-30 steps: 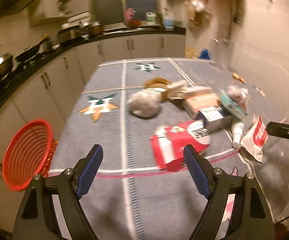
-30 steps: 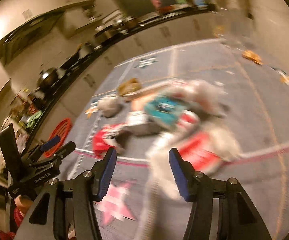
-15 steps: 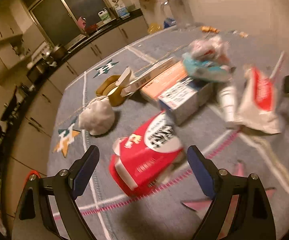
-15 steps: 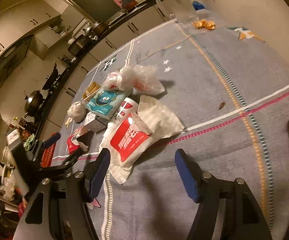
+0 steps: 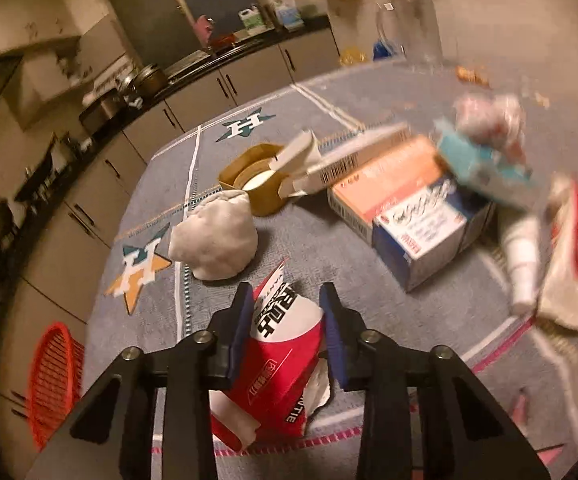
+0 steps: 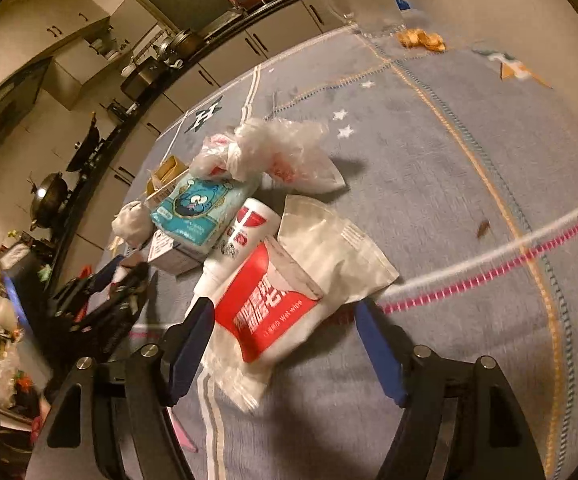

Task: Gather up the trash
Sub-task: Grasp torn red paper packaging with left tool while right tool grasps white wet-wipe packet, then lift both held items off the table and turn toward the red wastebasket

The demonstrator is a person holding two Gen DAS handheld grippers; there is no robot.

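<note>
Trash is heaped on the grey star-patterned cloth (image 5: pixel 369 264) covering the counter, and I have my left gripper (image 5: pixel 287 334) clamped on the red-and-white crumpled carton (image 5: pixel 277 364), its blue pads pressing both sides at the near edge of the pile. Just beyond it sits a grey wadded lump (image 5: pixel 214 240), with a brown tape roll (image 5: pixel 255 184) farther back and an orange-and-blue box (image 5: pixel 405 216) to the right. My right gripper (image 6: pixel 285 344) has its jaws spread wide around the near end of the red-and-white wet-wipe pouch (image 6: pixel 289 292); whether the pads touch it I cannot tell. Beyond the pouch lie a white tube (image 6: pixel 237 248), a teal cartoon tissue pack (image 6: pixel 197 208) and a knotted clear plastic bag (image 6: pixel 273 152). A red basket (image 5: pixel 51 380) sits off the counter's left edge, low and near.
</note>
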